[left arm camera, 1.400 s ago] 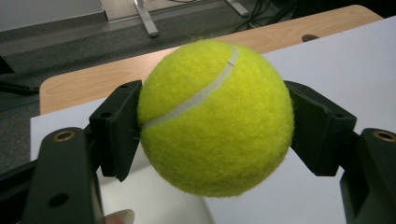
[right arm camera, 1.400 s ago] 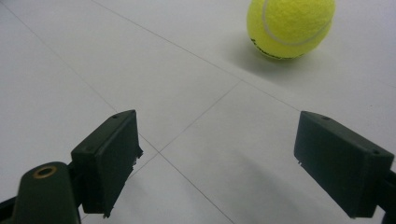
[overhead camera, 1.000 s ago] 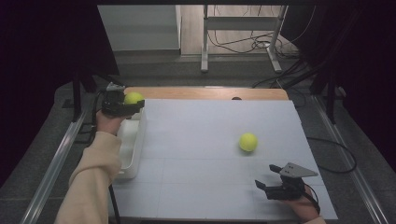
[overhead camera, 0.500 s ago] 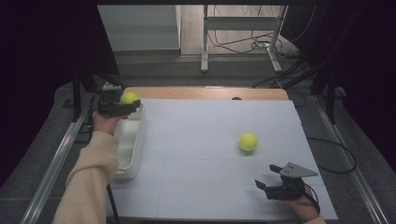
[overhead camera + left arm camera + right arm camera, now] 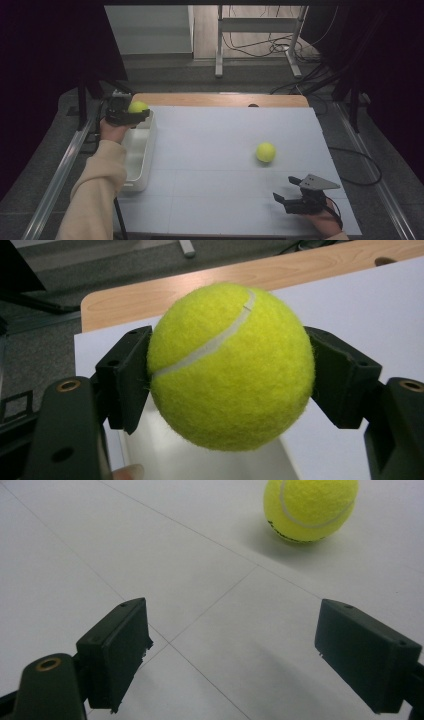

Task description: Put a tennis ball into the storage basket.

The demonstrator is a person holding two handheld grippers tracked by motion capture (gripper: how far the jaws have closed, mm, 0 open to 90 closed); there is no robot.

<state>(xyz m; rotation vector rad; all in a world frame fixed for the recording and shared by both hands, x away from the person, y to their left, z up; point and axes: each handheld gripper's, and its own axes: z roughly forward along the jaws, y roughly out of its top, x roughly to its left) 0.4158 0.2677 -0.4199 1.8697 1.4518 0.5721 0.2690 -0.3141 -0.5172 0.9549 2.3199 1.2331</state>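
We note one container on the table (image 5: 220,100): a white bin (image 5: 142,165) standing at the left edge of the white mat (image 5: 215,190), and the part of its interior that shows past the sleeve holds nothing. We count two tennis balls, two grippers and one bin. The first tennis ball (image 5: 137,106) is clamped between the jaws of the left gripper (image 5: 131,116), which holds it above the far end of the bin; in the left gripper view the pads press on both sides of this ball (image 5: 230,365), with the bin's white wall (image 5: 210,460) directly beneath it. The second tennis ball (image 5: 266,152) lies on the mat right of centre, well apart from the bin and free on all sides. The right gripper (image 5: 286,199) sits near the mat's front right corner (low over the surface) with its jaws apart and nothing between them; in the right gripper view (image 5: 235,655) the second ball (image 5: 310,507) lies ahead and to the right of the jaws. We see bare mat between that ball and the bin, and between the ball and the mat's right edge. A strip of bare wood shows along the table's far edge, beyond the mat.
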